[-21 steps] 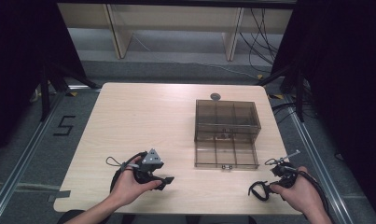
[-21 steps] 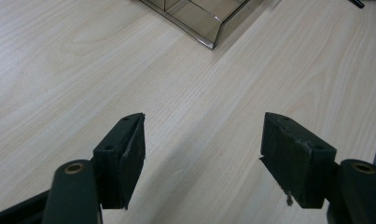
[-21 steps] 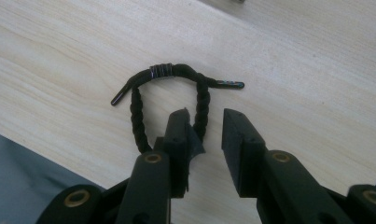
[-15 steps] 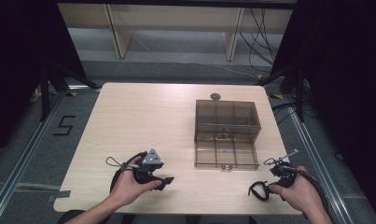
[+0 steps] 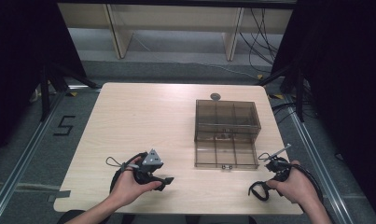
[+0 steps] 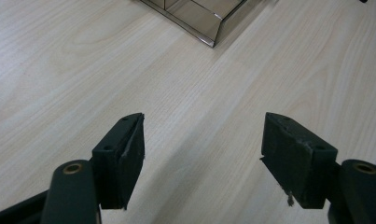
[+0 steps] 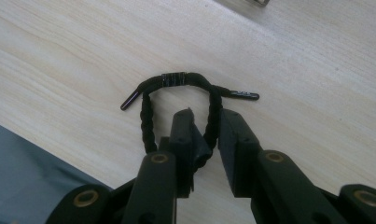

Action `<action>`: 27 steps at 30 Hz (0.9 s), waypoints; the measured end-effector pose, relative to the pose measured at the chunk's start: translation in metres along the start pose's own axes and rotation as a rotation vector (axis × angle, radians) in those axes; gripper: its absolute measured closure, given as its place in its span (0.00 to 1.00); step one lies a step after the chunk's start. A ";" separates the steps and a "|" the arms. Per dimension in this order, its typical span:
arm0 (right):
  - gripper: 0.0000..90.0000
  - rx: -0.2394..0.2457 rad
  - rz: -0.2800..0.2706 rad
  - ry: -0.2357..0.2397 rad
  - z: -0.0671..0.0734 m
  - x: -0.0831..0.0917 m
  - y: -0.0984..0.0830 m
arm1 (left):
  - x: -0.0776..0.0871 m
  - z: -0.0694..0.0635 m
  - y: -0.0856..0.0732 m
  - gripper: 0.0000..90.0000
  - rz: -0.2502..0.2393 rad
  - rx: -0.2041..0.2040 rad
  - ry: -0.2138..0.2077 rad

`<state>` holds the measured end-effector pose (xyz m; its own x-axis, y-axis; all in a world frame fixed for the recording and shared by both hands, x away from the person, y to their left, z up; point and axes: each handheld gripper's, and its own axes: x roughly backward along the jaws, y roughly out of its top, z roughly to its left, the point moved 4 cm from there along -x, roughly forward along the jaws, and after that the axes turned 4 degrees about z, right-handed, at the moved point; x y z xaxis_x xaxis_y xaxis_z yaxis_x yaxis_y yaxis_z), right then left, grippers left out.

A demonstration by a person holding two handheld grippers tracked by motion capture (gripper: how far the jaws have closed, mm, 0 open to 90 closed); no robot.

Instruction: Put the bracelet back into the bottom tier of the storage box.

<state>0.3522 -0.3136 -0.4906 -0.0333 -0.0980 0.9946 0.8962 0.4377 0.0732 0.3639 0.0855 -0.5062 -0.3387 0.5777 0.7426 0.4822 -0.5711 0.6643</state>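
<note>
A smoky transparent compartment box (image 5: 226, 116) stands right of the table's middle, with its lid (image 5: 226, 154) lying open toward me. Its corner shows in the left gripper view (image 6: 199, 18). My left gripper (image 5: 165, 181) rests near the front edge, left of the box. Its jaws (image 6: 203, 119) stand wide open over bare wood. My right gripper (image 5: 269, 179) lies at the front right corner, pointing left. Its jaws (image 7: 208, 114) stand nearly together, with one strand of a black braided cord loop (image 7: 176, 79) running between them. That cord loop (image 5: 256, 190) lies on the table before the hand.
A small round grey object (image 5: 215, 96) sits at the table's far edge behind the box. Something small lies inside the box (image 5: 220, 136). The table's front edge (image 7: 31, 140) runs close to the right gripper. Black curtains flank both sides, and shelving stands beyond.
My right hand has edged slightly left with its gripper. The left hand and the box have stayed where they were.
</note>
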 end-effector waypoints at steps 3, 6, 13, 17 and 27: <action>0.86 0.001 0.009 -0.003 -0.001 -0.003 0.002 | 0.000 0.000 0.000 0.34 0.000 -0.001 0.000; 0.86 -0.027 0.037 0.016 0.002 -0.003 0.001 | 0.000 0.000 0.000 0.34 0.001 -0.004 0.003; 0.87 -0.065 0.050 0.029 0.003 -0.007 0.001 | 0.000 0.001 0.000 0.34 0.006 -0.019 0.004; 0.86 -0.015 0.013 -0.015 -0.003 -0.008 0.003 | 0.000 0.001 0.000 0.34 0.008 -0.020 0.009; 0.90 -0.022 0.050 0.014 0.000 -0.014 0.003 | -0.002 -0.001 0.000 0.34 -0.003 -0.011 -0.003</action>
<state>0.3550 -0.3107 -0.5042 0.0176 -0.0887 0.9959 0.9061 0.4226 0.0216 0.3642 0.0839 -0.5069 -0.3381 0.5809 0.7404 0.4724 -0.5757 0.6674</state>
